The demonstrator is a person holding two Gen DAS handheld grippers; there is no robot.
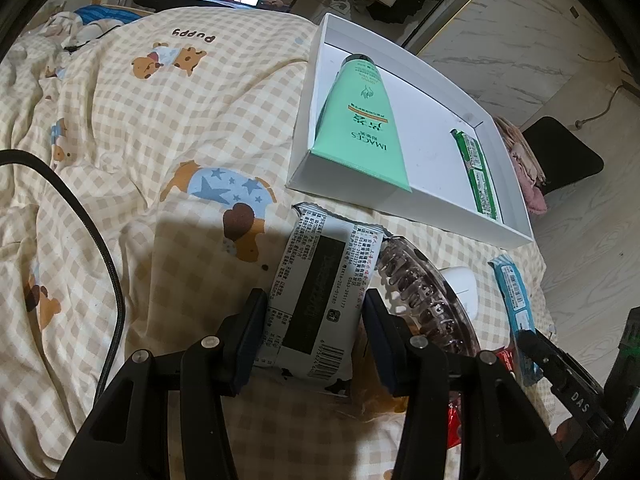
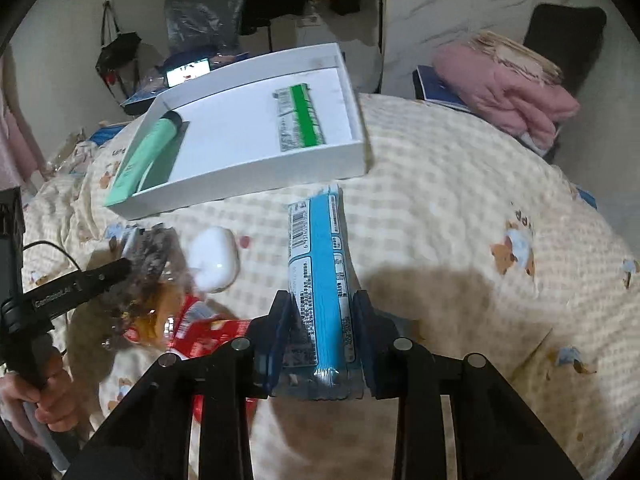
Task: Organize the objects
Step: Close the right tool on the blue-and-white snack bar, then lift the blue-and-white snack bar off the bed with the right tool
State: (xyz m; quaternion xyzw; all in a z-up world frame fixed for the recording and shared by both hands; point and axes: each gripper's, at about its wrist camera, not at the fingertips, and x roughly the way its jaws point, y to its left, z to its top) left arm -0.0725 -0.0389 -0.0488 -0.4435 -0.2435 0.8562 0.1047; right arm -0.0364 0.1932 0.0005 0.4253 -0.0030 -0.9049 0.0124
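My left gripper (image 1: 316, 320) is shut on a black-and-white snack packet (image 1: 320, 272) that lies on the checked bedspread (image 1: 160, 120). In the right wrist view my right gripper (image 2: 322, 320) is shut on a long blue packet (image 2: 320, 260), pinched by its near end and pointing toward the white box (image 2: 240, 188). That box (image 1: 400, 200) holds a green tube (image 1: 360, 120) on its left side and a green packet (image 1: 478, 172) on its right. The blue packet (image 1: 514, 300) also shows at the right edge of the left wrist view.
Between the grippers lie a clear bristled brush (image 1: 424, 292), a white earbud case (image 2: 214, 258) and a red packet (image 2: 208, 328). A black cable (image 1: 100, 248) crosses the bedspread on the left. Pink clothes (image 2: 508, 88) sit beyond the bed's right edge. A lit phone (image 2: 188, 70) stands behind the box.
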